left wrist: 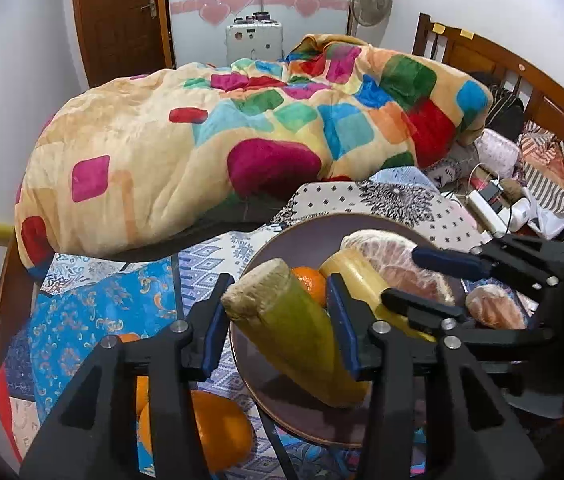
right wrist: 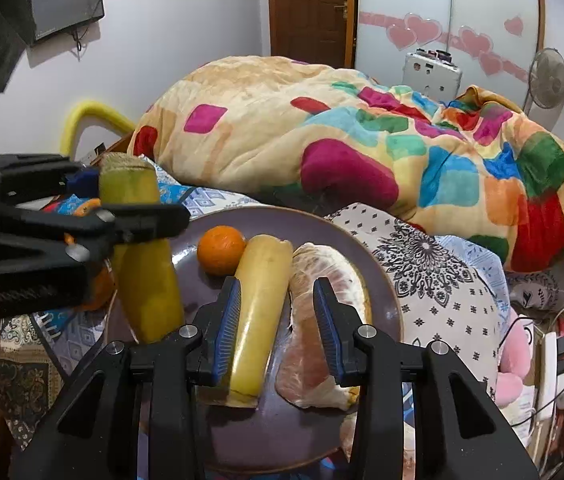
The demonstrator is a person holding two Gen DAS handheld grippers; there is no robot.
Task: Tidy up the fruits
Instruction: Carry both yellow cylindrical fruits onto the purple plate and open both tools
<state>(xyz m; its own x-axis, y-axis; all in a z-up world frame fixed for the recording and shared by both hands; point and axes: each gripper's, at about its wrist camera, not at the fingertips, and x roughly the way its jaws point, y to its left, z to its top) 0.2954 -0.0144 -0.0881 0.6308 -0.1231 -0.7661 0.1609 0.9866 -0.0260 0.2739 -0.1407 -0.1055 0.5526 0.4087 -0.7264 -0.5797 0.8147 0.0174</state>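
A dark round plate (left wrist: 259, 254) (right wrist: 386, 280) lies on the patterned bedsheet. On it are a small orange (left wrist: 310, 283) (right wrist: 221, 250), a yellow cane piece (left wrist: 356, 278) (right wrist: 262, 300) and a peeled pomelo (left wrist: 386, 250) (right wrist: 322, 264). A greenish cane piece (left wrist: 282, 320) (right wrist: 141, 272) stands tilted, its lower end on the plate. My left gripper (left wrist: 280, 300) (right wrist: 133, 196) is open around it, with a gap at the left pad. My right gripper (right wrist: 277, 320) (left wrist: 400, 276) is open over the yellow piece and the pomelo's edge, gripping neither.
Two loose oranges (left wrist: 217, 428) lie on the sheet below my left gripper. Another peeled pomelo piece (left wrist: 494, 308) sits right of the plate. A bulky colourful blanket (left wrist: 201, 140) fills the bed behind. A power strip and cables (left wrist: 490, 212) clutter the right side.
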